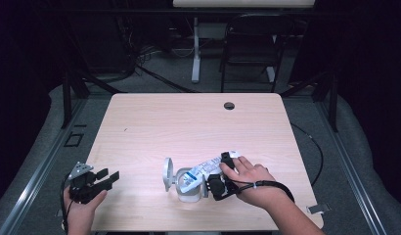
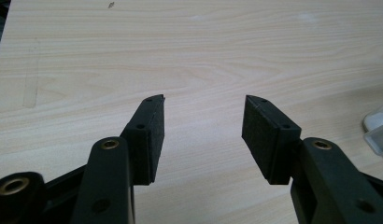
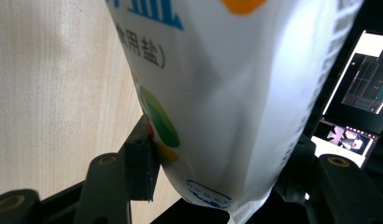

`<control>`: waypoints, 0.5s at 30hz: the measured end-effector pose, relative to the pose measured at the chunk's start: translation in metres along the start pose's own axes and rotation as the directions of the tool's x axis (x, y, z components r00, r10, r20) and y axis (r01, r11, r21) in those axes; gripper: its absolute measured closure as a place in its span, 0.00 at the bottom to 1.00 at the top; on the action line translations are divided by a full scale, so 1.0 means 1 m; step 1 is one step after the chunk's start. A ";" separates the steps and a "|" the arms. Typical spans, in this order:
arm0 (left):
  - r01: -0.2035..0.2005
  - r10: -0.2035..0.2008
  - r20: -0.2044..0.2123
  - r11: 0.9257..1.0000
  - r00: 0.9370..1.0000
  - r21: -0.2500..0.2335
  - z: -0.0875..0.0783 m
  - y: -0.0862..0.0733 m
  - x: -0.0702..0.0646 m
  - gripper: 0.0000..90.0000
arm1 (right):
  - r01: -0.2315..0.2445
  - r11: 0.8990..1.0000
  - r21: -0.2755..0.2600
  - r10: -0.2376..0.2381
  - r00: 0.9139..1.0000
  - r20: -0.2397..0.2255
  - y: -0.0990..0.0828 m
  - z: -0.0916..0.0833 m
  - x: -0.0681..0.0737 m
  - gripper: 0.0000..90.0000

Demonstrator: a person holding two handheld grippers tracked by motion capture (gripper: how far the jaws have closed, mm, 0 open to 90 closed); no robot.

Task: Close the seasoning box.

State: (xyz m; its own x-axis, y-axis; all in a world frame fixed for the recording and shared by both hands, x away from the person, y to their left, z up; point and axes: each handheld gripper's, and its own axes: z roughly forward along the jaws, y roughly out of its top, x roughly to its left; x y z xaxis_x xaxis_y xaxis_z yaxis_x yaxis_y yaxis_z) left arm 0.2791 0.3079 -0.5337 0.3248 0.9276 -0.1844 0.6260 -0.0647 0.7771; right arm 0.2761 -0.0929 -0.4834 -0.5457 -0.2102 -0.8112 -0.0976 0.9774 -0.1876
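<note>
Right gripper (image 1: pixel 227 169) wide around a white salt bag (image 3: pixel 236 93), pads pressing; left gripper (image 2: pixel 203 135) open, empty.

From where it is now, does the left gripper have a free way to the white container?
Probably yes. The left gripper is open and holds nothing, and bare table lies between it and the white container, where the bag already tilts.

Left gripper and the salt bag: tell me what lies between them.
In the high view, bare table lies between the left gripper and the salt bag, then the container's open lid.
</note>
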 end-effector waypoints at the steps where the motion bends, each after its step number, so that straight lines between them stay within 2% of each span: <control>1: -0.001 0.001 0.000 1.000 1.000 0.000 0.000 0.000 0.000 0.55 | 0.001 1.000 0.001 -0.001 1.000 0.000 0.000 0.000 0.000 0.48; 15: 0.000 0.000 -0.002 1.000 1.000 0.000 0.000 0.000 0.001 0.55 | 0.007 1.000 0.003 -0.007 1.000 0.001 0.000 0.000 -0.001 0.48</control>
State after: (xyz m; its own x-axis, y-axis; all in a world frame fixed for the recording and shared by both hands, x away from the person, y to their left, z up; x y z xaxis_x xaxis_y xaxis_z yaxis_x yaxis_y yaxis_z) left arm 0.2793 0.3084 -0.5343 0.3236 0.9282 -0.1835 0.6259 -0.0645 0.7772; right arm 0.2760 -0.0924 -0.4826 -0.5440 -0.2174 -0.8104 -0.0990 0.9757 -0.1953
